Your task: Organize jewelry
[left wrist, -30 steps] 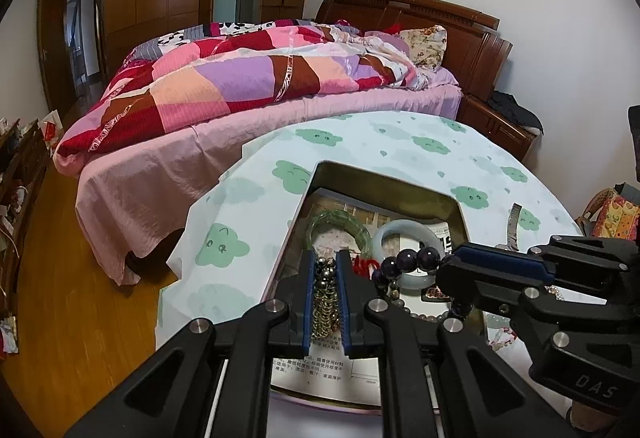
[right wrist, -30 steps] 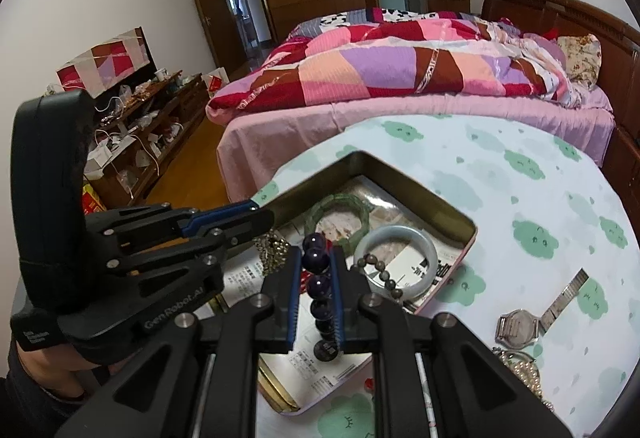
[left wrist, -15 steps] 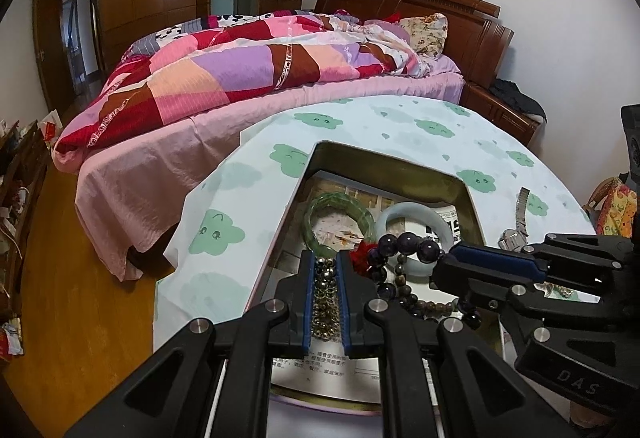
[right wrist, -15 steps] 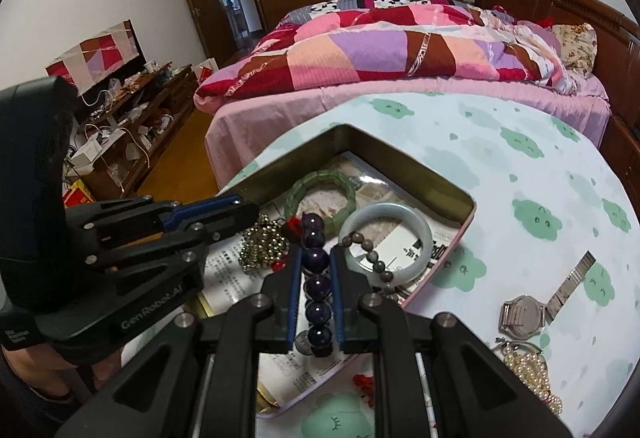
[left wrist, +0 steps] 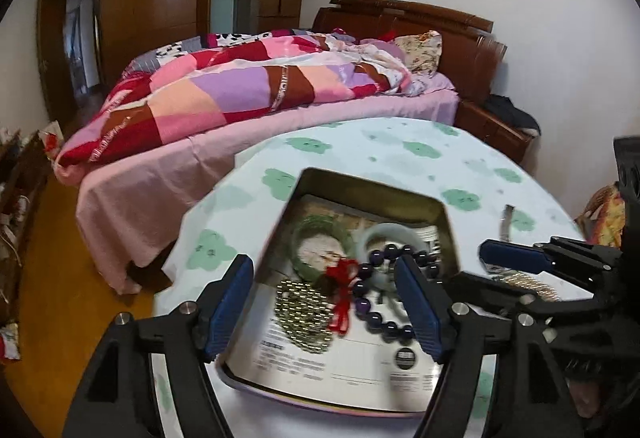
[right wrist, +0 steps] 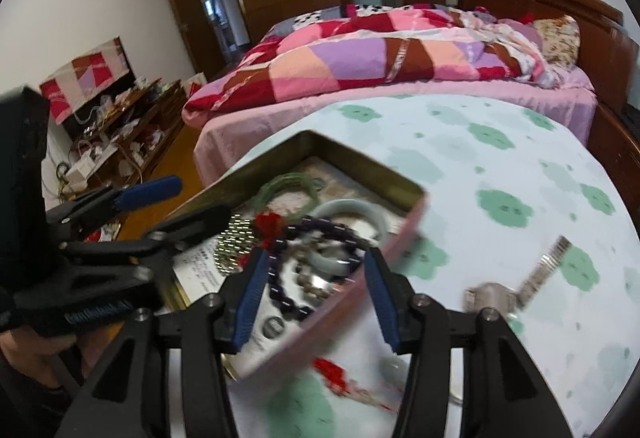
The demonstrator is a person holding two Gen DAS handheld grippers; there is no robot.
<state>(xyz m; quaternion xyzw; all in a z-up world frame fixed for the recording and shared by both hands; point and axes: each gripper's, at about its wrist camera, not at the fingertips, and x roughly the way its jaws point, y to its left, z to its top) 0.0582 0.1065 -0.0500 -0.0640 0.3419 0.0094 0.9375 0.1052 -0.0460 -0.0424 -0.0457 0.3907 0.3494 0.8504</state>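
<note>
Here my left tongs stand spread wide and grip nothing, and my right tongs gape just as wide, also bare. Between the left fingers, inside the shallow rectangular metal tin, a heap of small gold-coloured metal beads lies on printed paper, touching a red tassel that joins a dark purple bead bracelet. Just beyond sit a green jade-like bangle and a pale white bangle. Outside the tin, on the cloud-patterned worktop, rests a silver metal wristwatch. Farther off stands a bed with a patchwork quilt.
</note>
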